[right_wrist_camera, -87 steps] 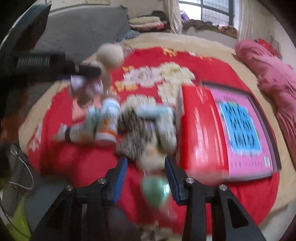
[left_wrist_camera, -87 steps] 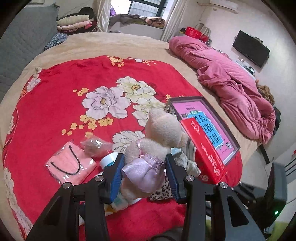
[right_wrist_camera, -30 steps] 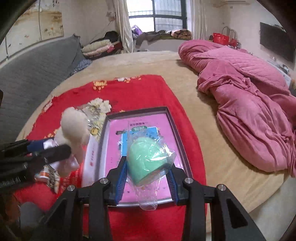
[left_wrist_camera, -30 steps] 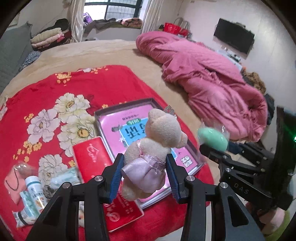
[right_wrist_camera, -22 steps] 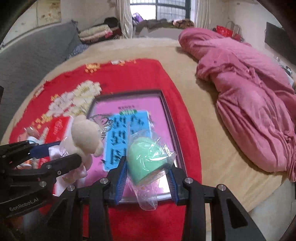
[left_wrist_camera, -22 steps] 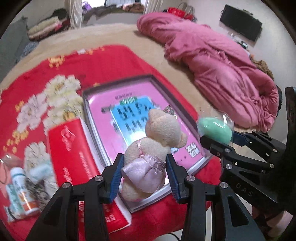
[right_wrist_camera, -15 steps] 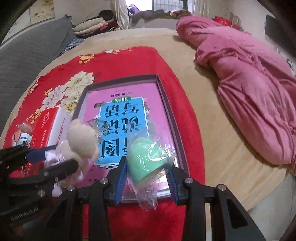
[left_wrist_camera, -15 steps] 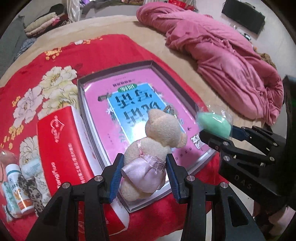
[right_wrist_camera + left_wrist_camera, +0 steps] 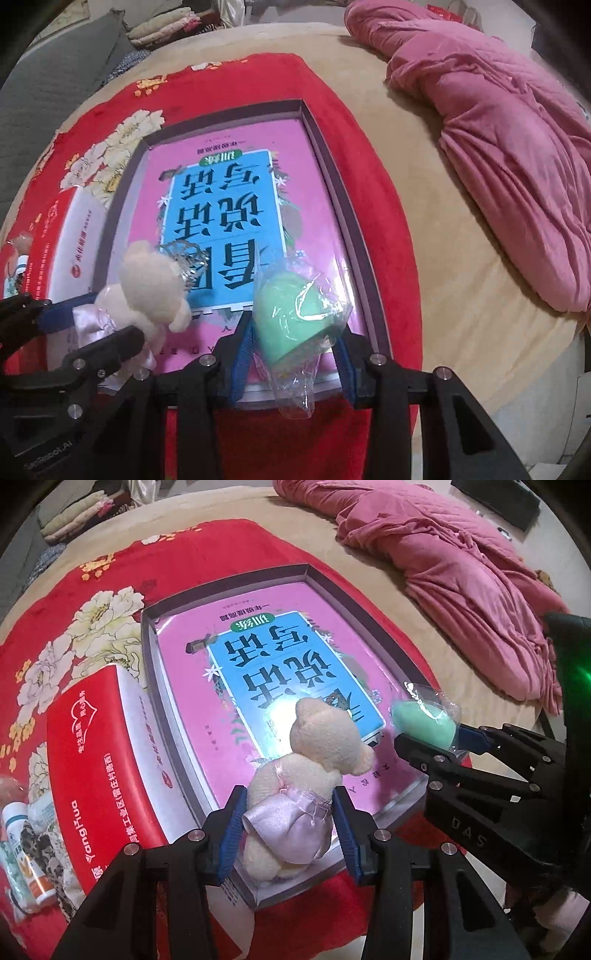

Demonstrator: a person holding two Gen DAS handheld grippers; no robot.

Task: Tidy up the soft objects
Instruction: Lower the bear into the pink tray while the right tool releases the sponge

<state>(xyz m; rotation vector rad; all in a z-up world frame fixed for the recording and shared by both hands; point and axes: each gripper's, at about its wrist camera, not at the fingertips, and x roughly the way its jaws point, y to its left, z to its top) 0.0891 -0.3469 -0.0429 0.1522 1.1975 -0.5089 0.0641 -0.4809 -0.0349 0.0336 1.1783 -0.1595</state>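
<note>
My left gripper (image 9: 288, 812) is shut on a cream teddy bear in a lilac dress (image 9: 314, 764); the bear also shows in the right wrist view (image 9: 147, 288). It hangs just above the near end of a shallow grey tray (image 9: 149, 638) lined with a pink and blue book cover (image 9: 221, 206). My right gripper (image 9: 291, 339) is shut on a green sponge in clear plastic wrap (image 9: 295, 314), also over the tray's near end, to the right of the bear. The sponge shows in the left wrist view (image 9: 424, 723).
The tray (image 9: 332, 177) lies on a red floral blanket (image 9: 92, 590) on a beige bed. A red box (image 9: 96, 757) stands left of the tray, with small bottles and packets (image 9: 26, 849) beyond it. A pink quilt (image 9: 517, 129) is heaped at the right.
Both grippers have come lower and closer over the tray's near end, still holding the bear and the sponge. The tray now fills more of both views.
</note>
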